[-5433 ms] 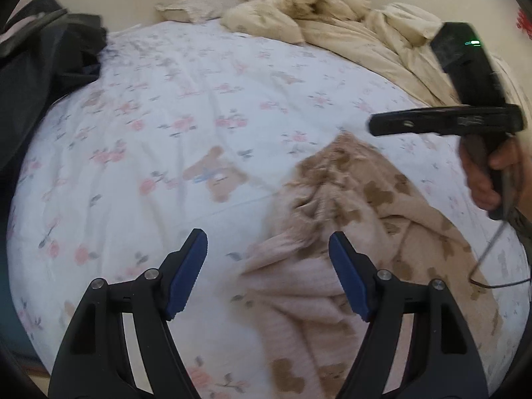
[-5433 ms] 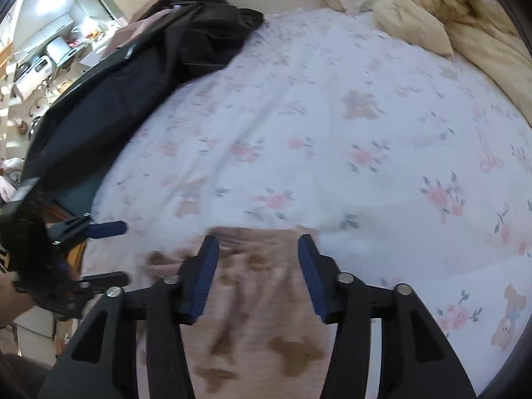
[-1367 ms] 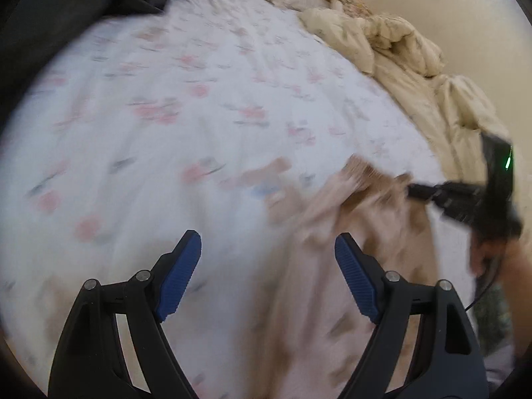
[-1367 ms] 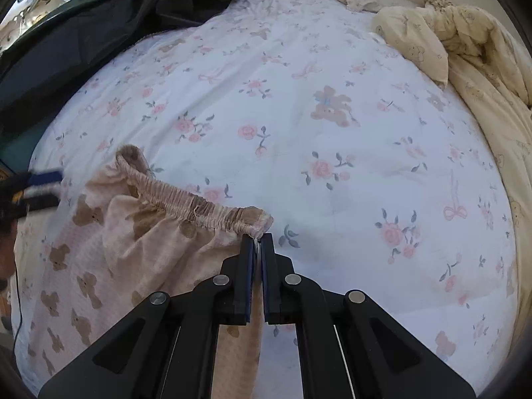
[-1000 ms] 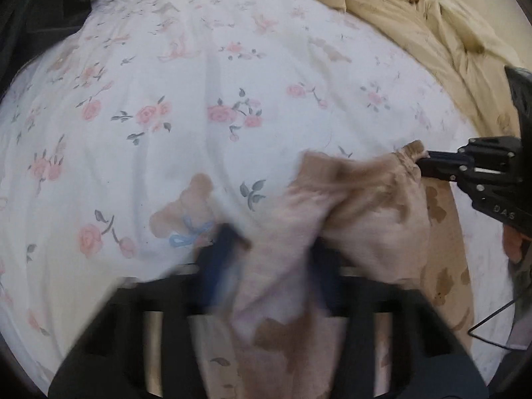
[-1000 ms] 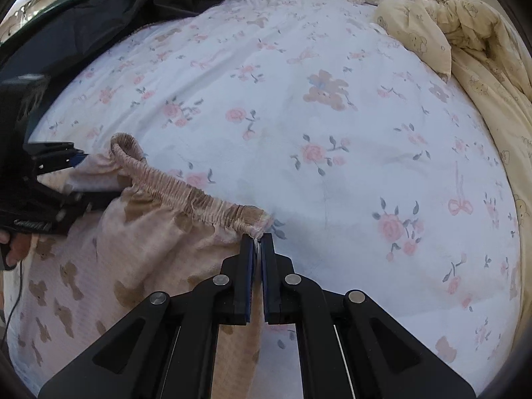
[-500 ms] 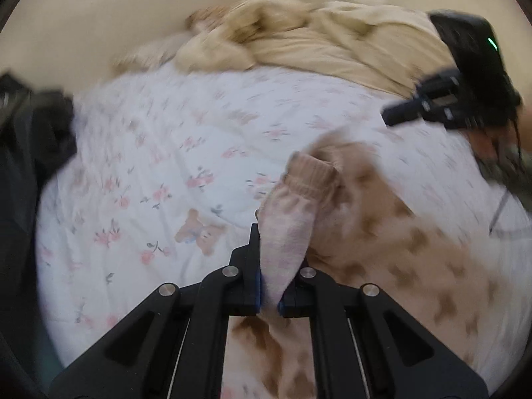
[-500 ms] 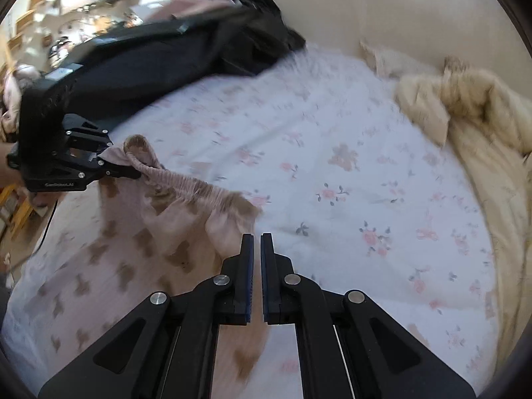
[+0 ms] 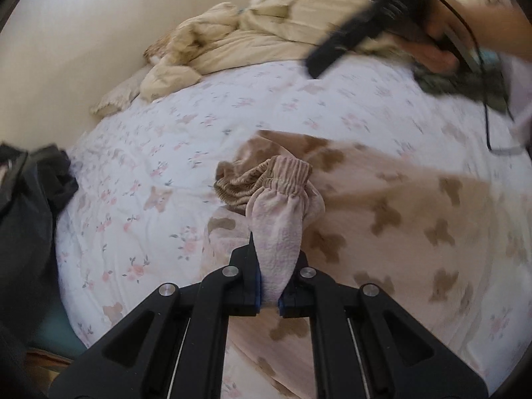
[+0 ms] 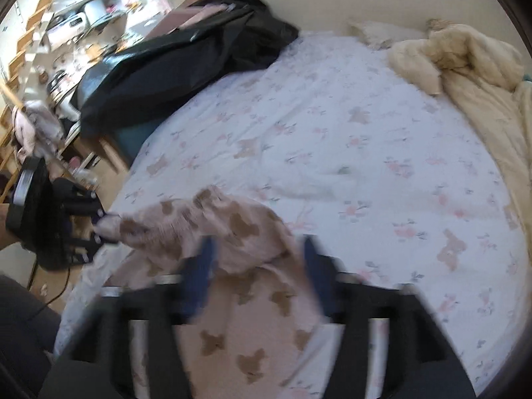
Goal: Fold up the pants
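Observation:
The pants (image 9: 392, 219) are pale pink with brown bear prints and lie on the floral bed sheet (image 9: 139, 179). My left gripper (image 9: 270, 296) is shut on the waistband end (image 9: 276, 199), which bunches up above the blue pads. In the right wrist view the pants (image 10: 232, 232) spread below my right gripper (image 10: 257, 279), which is open and blurred, its fingers either side of the cloth. The left gripper also shows at the left in the right wrist view (image 10: 99, 226), holding the waistband corner. The right gripper appears blurred at the top of the left wrist view (image 9: 349, 36).
A cream duvet (image 9: 266, 33) is heaped at the head of the bed by the wall. A black garment (image 10: 186, 60) lies over the bed's left side. Furniture and clutter (image 10: 66, 33) stand beyond the left edge. The sheet (image 10: 382, 166) stretches far to the right.
My right gripper has opened and let go of the waistband, lifting away. My left gripper stays shut on the other waistband end. Both views have swung.

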{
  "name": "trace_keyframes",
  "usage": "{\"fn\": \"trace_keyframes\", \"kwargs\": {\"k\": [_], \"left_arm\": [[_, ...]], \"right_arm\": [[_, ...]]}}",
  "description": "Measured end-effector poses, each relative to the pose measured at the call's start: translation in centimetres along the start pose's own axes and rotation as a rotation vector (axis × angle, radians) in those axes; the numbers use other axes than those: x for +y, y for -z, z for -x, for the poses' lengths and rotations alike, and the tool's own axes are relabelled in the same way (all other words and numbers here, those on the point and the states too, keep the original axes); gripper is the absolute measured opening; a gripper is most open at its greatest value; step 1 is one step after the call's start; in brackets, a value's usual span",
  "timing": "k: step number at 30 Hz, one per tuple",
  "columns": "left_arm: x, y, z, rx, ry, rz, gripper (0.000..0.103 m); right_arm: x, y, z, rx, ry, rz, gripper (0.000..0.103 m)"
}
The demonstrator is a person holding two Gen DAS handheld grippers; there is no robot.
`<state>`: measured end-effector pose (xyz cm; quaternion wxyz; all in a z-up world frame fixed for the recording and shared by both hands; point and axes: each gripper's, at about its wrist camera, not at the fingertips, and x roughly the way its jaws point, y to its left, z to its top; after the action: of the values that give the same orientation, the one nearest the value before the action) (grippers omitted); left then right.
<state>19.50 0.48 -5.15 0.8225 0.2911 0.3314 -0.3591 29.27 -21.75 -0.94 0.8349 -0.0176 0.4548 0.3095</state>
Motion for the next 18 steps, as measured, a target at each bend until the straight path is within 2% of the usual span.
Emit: {"fn": "trace_keyframes", "kwargs": {"k": [3, 7, 10, 14, 15, 16, 17, 18], "left_arm": [[-1.5, 0.8, -0.1, 0.007, 0.01, -0.025, 0.005], [-2.7, 1.9, -0.6, 0.022, 0.029, -0.063, 0.005], [-3.3, 2.7, -0.8, 0.023, 0.041, -0.069, 0.005], [-3.8, 3.4, -1.2, 0.023, 0.052, -0.093, 0.005], [-4.0, 3.6, -1.3, 0.025, 0.053, -0.1, 0.005], [-4.1, 3.8, -1.5, 0.029, 0.052, -0.106, 0.005], [-4.2, 3.9, -1.6, 0.032, 0.051, -0.11, 0.005], [-4.1, 4.1, -1.6, 0.033, 0.05, -0.109, 0.005]], "right_arm": [[3.1, -1.0, -2.3, 0.049, 0.02, 0.149, 0.065], [6.3, -2.4, -7.6, 0.197, 0.045, 0.351, 0.063], [7.5, -3.1, -11.2, 0.299, 0.022, 0.447, 0.063], [8.7, -2.0, -15.8, 0.459, 0.031, 0.589, 0.062], [8.9, -1.7, -16.3, 0.475, 0.019, 0.609, 0.055], [9.1, -1.4, -16.5, 0.484, -0.006, 0.625, 0.028], [9.2, -1.1, -16.5, 0.483, 0.006, 0.641, 0.011], [9.2, -0.9, -16.3, 0.474, 0.018, 0.65, 0.01]]}}
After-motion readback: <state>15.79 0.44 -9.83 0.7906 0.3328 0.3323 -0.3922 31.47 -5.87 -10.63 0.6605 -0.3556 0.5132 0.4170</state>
